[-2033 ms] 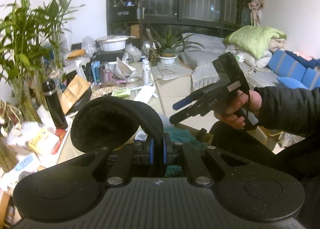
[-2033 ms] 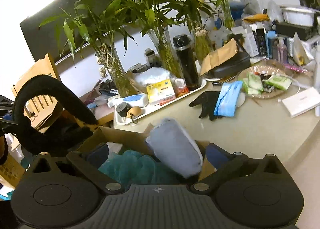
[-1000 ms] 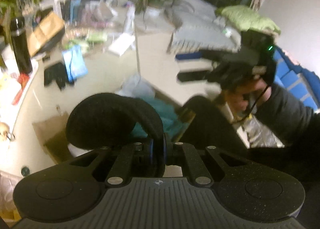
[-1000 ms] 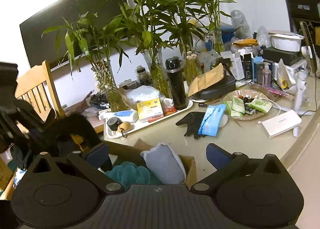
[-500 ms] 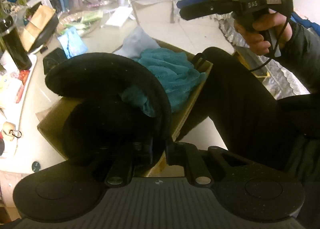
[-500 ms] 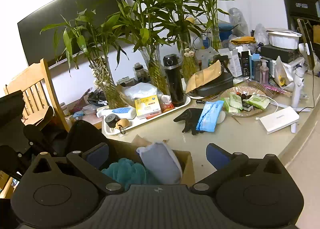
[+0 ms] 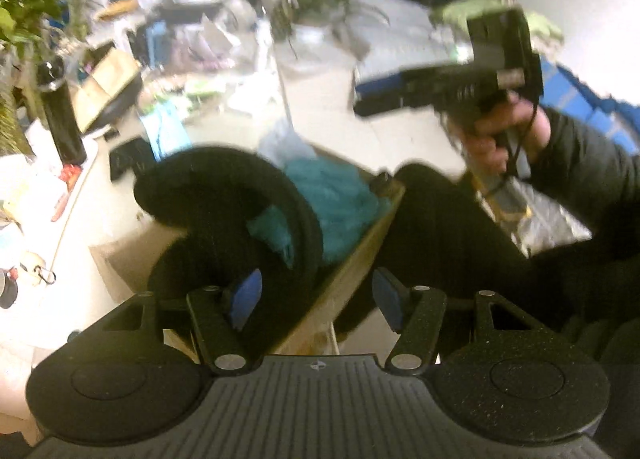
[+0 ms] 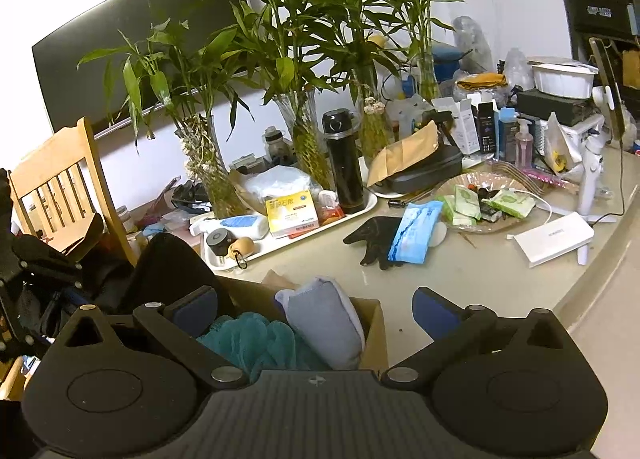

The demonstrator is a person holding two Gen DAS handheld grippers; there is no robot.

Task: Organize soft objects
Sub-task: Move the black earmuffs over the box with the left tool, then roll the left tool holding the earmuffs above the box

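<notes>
The table [image 8: 460, 279] is taking up most of the room view, pale-topped and crowded along its far side with bamboo stems in glass vases [image 8: 304, 143], a white tray [image 8: 288, 247], a black flask [image 8: 345, 163] and a shallow dish of packets [image 8: 484, 199]. A wooden chair [image 8: 60, 179] is standing at the left end.

A cardboard box [image 7: 352, 255] is sitting at the near edge of the table, open at the top. Inside it a teal fluffy cloth [image 7: 336, 195] is lying bunched up, and a grey-blue soft pouch [image 8: 328, 323] is leaning against the box's right wall beside it.

A black curved soft object [image 7: 240, 195], arched like a neck pillow, is resting over the left part of the box, partly on the teal cloth.

The left gripper [image 7: 316, 295] is pointing down at the box. Its jaws are opening; the blue pads are standing apart, the left pad close by the black curve, neither pad pressing on it.

The right gripper [image 8: 314, 311] is hovering over the box's near corner, fingers spread wide with nothing between them. In the left wrist view a hand [image 7: 504, 131] in a dark sleeve is holding it.

A black glove [image 8: 374, 237] and a blue packet [image 8: 414, 233] are lying on the table, touching.
</notes>
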